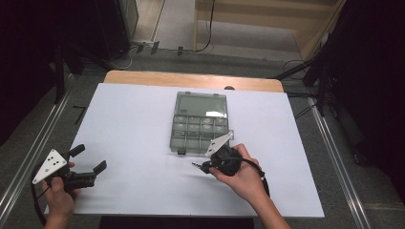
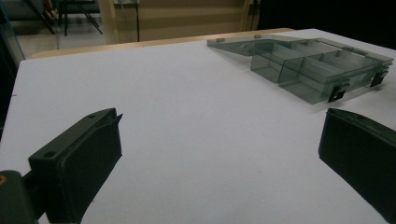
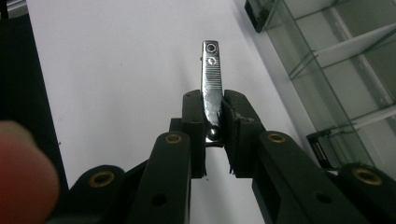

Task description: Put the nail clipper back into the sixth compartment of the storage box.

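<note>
A smoky clear compartment box (image 1: 198, 124) lies open in the middle of the white table, its lid flat toward the far side. My right gripper (image 1: 204, 166) hovers just in front of the box's near edge. It is shut on a small flat chrome piece that looks like a nail clipper (image 3: 211, 65), which sticks out past the fingertips of the right gripper (image 3: 212, 98). The box (image 3: 336, 60) lies to its right. My left gripper (image 1: 90, 158) is held open near the table's front left corner. Between the wide-apart jaws of the left gripper (image 2: 222, 121) there is only bare table, and the box (image 2: 303, 60) lies farther off.
A white sheet (image 1: 133, 119) covers the table, with a wooden strip (image 1: 191, 78) showing at the far edge. Black latches (image 2: 336, 92) hang on the box's near side. Metal rails (image 1: 334, 157) run along both sides of the table, with cables on the floor beyond.
</note>
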Demonstrator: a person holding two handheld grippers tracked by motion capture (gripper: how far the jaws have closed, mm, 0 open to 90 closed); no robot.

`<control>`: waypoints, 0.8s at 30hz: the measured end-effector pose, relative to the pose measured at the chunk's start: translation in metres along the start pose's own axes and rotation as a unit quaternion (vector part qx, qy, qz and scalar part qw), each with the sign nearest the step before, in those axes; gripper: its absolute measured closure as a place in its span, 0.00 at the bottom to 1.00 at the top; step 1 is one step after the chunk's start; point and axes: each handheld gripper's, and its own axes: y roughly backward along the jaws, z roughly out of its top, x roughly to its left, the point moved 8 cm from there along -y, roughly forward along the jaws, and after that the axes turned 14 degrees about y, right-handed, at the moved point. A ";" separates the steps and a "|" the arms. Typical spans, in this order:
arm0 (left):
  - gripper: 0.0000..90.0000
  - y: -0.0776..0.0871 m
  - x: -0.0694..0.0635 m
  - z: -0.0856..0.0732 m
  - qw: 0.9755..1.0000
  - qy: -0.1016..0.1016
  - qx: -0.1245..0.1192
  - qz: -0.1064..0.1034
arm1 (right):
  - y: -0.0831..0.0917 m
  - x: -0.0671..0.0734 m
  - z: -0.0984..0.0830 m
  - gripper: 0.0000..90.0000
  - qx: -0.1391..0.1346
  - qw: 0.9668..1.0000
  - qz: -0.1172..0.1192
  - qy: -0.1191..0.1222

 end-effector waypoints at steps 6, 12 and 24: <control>0.00 0.000 0.000 0.000 1.000 0.000 0.000 0.000 | 0.003 -0.006 0.001 0.90 -0.004 1.000 -0.002 -0.003; 0.00 0.000 0.000 0.000 1.000 0.001 -0.001 -0.001 | 0.005 -0.011 0.002 0.90 -0.005 1.000 -0.004 -0.007; 0.00 0.000 0.000 0.000 1.000 0.001 -0.001 -0.001 | 0.007 -0.022 0.008 0.90 -0.001 1.000 -0.009 -0.013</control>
